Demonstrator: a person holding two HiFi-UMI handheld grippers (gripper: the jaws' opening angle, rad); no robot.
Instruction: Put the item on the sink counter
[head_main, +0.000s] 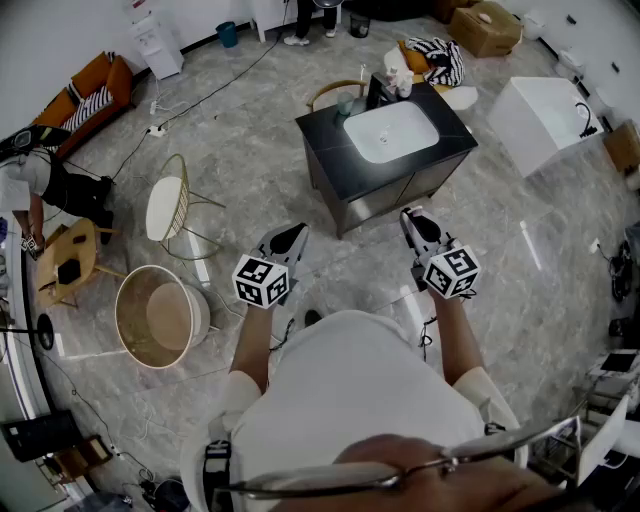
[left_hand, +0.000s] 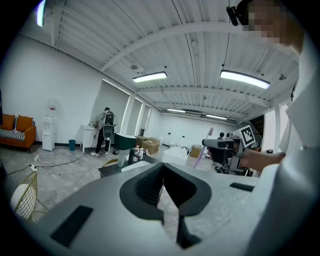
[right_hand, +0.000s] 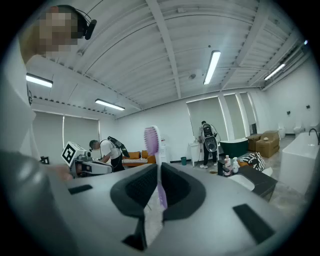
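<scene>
Bare grey floor (head_main: 250, 190) lies open between the person and the sink counter (head_main: 335, 160), whose dark top frames a white basin (head_main: 390, 132). Bottles (head_main: 397, 72) crowd the counter's far edge. A wire chair (head_main: 168, 207) and a round basket (head_main: 155, 315) stand off to the left, and a white tub (head_main: 545, 115) to the right. Both grippers hang well short of the counter's near edge. The left gripper (head_main: 292, 236) has its jaws pressed together on nothing. The right gripper (head_main: 412, 216) clamps a purple toothbrush (right_hand: 157, 172) by the handle, bristle head upright above the jaws. Only the gripper views show the brush; from the head view it seems too thin to make out.
</scene>
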